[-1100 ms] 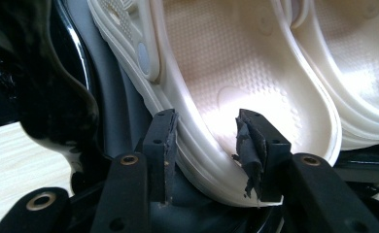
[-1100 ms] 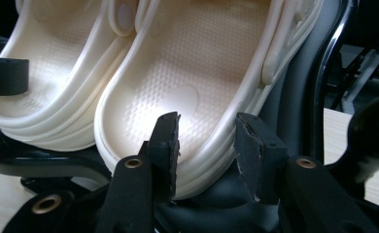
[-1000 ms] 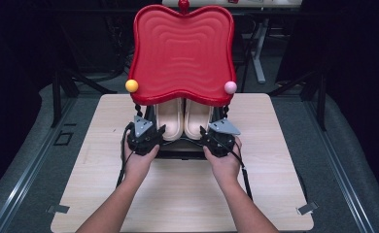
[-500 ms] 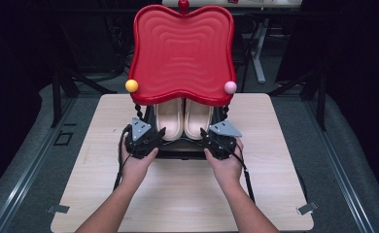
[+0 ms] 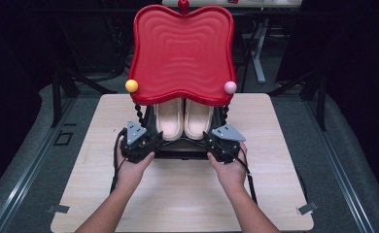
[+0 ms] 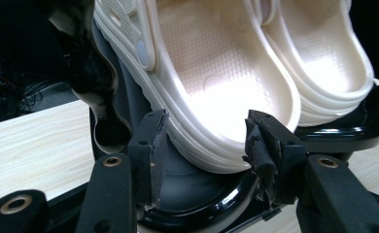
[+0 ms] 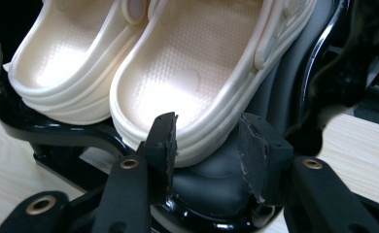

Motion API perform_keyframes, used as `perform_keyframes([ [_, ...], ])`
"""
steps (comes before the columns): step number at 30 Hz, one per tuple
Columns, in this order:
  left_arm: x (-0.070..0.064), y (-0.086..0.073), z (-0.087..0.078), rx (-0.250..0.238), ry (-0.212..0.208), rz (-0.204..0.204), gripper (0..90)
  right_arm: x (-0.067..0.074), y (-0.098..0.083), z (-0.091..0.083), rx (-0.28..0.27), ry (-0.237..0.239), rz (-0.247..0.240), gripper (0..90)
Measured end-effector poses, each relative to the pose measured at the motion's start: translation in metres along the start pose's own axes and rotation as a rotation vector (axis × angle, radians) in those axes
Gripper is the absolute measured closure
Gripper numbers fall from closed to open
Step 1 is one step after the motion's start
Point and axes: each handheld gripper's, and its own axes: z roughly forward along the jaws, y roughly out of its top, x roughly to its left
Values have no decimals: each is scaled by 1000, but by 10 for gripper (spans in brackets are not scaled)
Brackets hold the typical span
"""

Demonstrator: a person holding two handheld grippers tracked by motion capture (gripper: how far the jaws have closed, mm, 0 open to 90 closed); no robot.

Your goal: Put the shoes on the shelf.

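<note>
Both pairs of jaws have just been opening. The left gripper (image 6: 204, 145) stands spread around the heel of the left cream foam clog (image 6: 216, 82), its pads just off the sole's edge; the right gripper (image 7: 207, 145) is likewise spread about the heel of the right cream foam clog (image 7: 187, 73). The pair sits side by side on the lower tier of the black rack (image 5: 180, 151) under its glossy red wavy tray (image 5: 182, 53), on the pale wooden table (image 5: 178, 194). I judge the clogs freshly released, placement about complete
</note>
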Motion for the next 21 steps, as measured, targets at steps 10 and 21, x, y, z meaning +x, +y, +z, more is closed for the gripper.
perform_keyframes([
  [10, 0, -7, -20, 1, -45, 21, 479, -2, -4, -20, -9, 39, -33, 540],
  [21, 1, -23, -44, 36, -63, 64, 435, -4, -12, -54, -19, 76, -95, 520],
])
